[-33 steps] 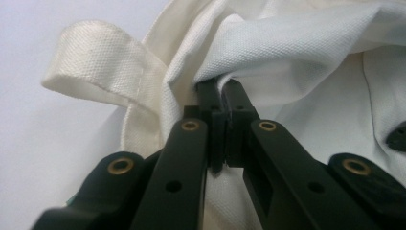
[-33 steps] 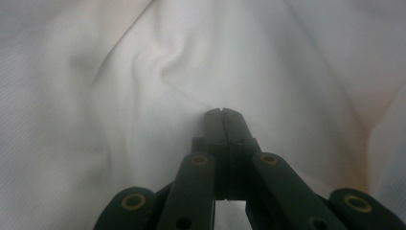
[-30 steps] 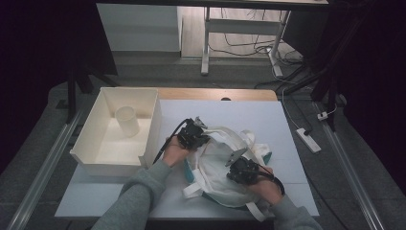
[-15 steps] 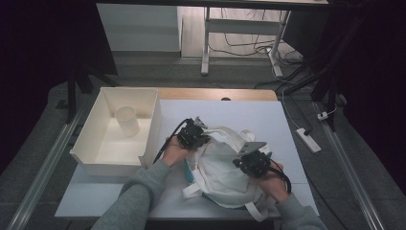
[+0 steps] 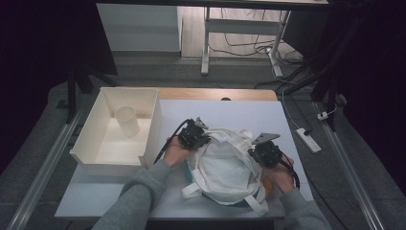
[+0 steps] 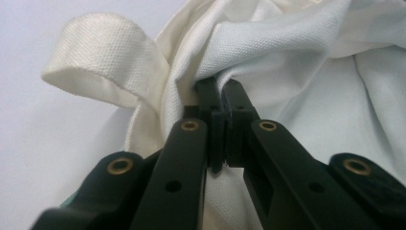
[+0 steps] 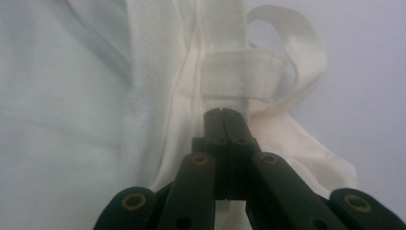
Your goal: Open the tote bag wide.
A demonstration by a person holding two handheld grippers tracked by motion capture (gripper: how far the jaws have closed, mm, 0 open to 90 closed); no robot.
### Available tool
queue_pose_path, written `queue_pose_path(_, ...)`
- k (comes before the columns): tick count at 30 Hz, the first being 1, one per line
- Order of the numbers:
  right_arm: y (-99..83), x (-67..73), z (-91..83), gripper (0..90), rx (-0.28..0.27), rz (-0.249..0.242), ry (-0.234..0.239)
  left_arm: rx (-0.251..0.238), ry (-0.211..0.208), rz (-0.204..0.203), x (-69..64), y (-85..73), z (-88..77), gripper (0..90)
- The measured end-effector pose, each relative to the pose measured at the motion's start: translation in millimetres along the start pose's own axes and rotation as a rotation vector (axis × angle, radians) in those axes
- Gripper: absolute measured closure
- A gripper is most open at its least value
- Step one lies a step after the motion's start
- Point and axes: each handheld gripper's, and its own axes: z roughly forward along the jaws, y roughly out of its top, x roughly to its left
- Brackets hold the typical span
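Note:
A white cloth bag with woven straps lies bunched on the pale table. My left gripper is at the bag's far left edge, shut on a fold of its cloth beside a strap loop. My right gripper is at the bag's right edge. Its jaws are shut on the bag's seam, just below a stitched strap. Something teal and something orange peek out from under the bag near the front edge.
A white open bin stands at the table's left with a white cup in it. A power strip lies on the floor to the right. The bag's lower straps reach the table's front edge.
My right gripper has moved right and away from the person with the bag's edge, spreading the bag wider. The left gripper has kept still.

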Motion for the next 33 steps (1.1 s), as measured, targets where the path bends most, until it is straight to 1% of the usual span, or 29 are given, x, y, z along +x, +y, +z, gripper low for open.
queue_pose_path(1, -0.4, -1.0, 1.9, 90.0, -0.002, 0.0, 0.001, 0.0, 0.0, -0.001, 0.0, -0.1, 0.5, 88.0)
queue_pose_path(5, -1.7, -3.9, 3.7, 90.0, -0.008, 0.033, 0.018, 0.0, 0.005, 0.0, -0.9, 0.2, 0.2, 87.8)
queue_pose_path(6, -1.6, -3.3, 2.3, 90.0, -0.012, 0.03, 0.017, -0.001, 0.007, 0.001, -1.3, 0.3, -0.5, 87.7)
queue_pose_path(7, -1.3, -2.6, 0.2, 90.0, -0.025, 0.025, 0.021, -0.003, 0.008, 0.003, -1.5, 0.4, -1.3, 87.6)
queue_pose_path(10, 1.9, -2.1, -12.9, 90.0, -0.109, 0.053, 0.078, -0.017, -0.006, 0.001, -1.6, 1.2, -6.6, 87.3)
queue_pose_path(12, 5.8, 0.3, -22.4, 90.0, -0.159, 0.035, 0.077, -0.024, -0.013, 0.003, -2.7, 1.9, -11.1, 87.0)
queue_pose_path(14, 8.9, 2.6, -30.5, 90.0, -0.192, 0.018, 0.076, -0.025, -0.015, 0.01, -5.8, 2.5, -16.0, 86.3)
queue_pose_path(16, 10.0, 3.5, -35.0, 90.0, -0.206, 0.008, 0.077, -0.031, -0.02, 0.02, -8.5, 3.0, -22.5, 84.9)
queue_pose_path(17, 9.9, 3.3, -35.0, 90.0, -0.207, 0.011, 0.082, -0.042, -0.023, 0.017, -9.3, 3.0, -26.8, 83.5)
queue_pose_path(19, 8.2, 2.0, -32.6, 90.0, -0.198, 0.019, 0.09, -0.078, -0.028, 0.005, -9.5, 2.1, -37.8, 78.2)
queue_pose_path(20, 7.2, 1.4, -31.2, 90.0, -0.195, 0.02, 0.095, -0.096, -0.034, -0.005, -9.3, 1.4, -43.5, 73.8)
queue_pose_path(21, 6.4, 0.6, -29.8, 90.0, -0.194, 0.014, 0.098, -0.104, -0.041, -0.012, -9.2, 0.7, -48.8, 68.3)
queue_pose_path(23, 5.6, -0.6, -28.4, 90.0, -0.192, 0.012, 0.097, -0.097, -0.066, -0.017, -9.6, -0.7, -57.3, 56.2)
queue_pose_path(25, 4.9, -2.2, -29.1, 90.0, -0.198, 0.016, 0.1, -0.106, -0.07, -0.014, -12.1, -2.5, -65.0, 48.7)
queue_pose_path(26, 4.0, -3.4, -29.4, 87.9, -0.203, 0.018, 0.1, -0.114, -0.071, -0.013, -13.3, -2.7, -68.6, 45.9)
queue_pose_path(27, 3.0, -4.5, -29.7, 79.1, -0.209, 0.028, 0.102, -0.118, -0.077, -0.009, -14.1, -2.5, -72.1, 43.0)
queue_pose_path(29, 0.9, -5.9, -30.3, 70.4, -0.216, 0.04, 0.107, -0.121, -0.088, -0.004, -15.3, -1.0, -78.6, 39.0)
queue_pose_path(31, -1.9, -6.3, -31.9, 64.0, -0.225, 0.045, 0.109, -0.124, -0.091, 0.005, -17.3, 1.1, -84.1, 35.4)
queue_pose_path(33, -4.8, -6.7, -34.1, 59.0, -0.234, 0.053, 0.103, -0.137, -0.093, 0.013, -19.7, 2.1, -90.1, 34.3)
